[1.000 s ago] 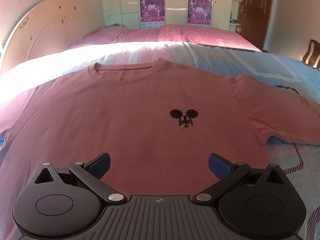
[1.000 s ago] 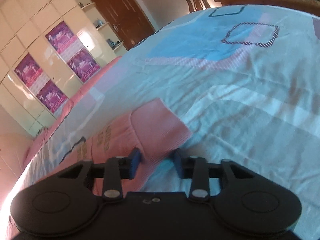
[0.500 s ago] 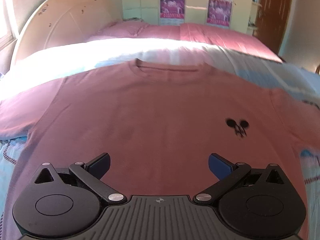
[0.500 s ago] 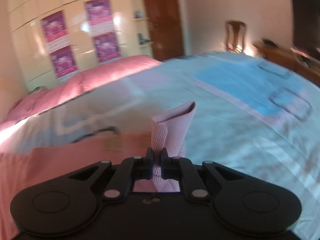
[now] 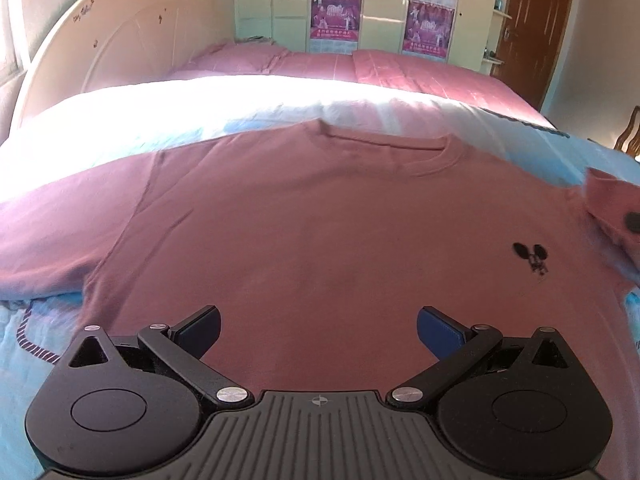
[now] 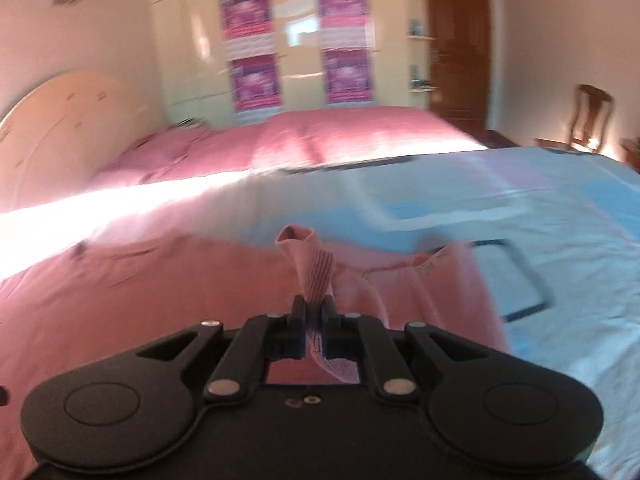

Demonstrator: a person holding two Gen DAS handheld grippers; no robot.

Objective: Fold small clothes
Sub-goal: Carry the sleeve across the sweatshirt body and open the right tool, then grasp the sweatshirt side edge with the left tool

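Note:
A pink T-shirt (image 5: 320, 232) with a small black mouse print (image 5: 532, 258) lies flat, front up, on the bed. My left gripper (image 5: 318, 326) hovers open over the shirt's lower part, nothing between its blue pads. In the right wrist view my right gripper (image 6: 316, 312) is shut on the shirt's right sleeve (image 6: 310, 256), whose ribbed cuff stands up between the jaws, lifted over the shirt body (image 6: 160, 300). The raised sleeve (image 5: 612, 208) and a bit of the right gripper show at the left wrist view's right edge.
The shirt rests on a light blue patterned bedsheet (image 6: 560, 240) with a pink quilt (image 5: 360, 72) behind it. A rounded headboard (image 5: 100, 40) stands at the left, a cupboard with posters (image 5: 336, 12) at the back, a chair (image 6: 592, 116) at the right.
My right gripper closed on the sleeve, lifted it and carried it leftward over the shirt, rolling level. My left gripper slid left across the shirt, staying open.

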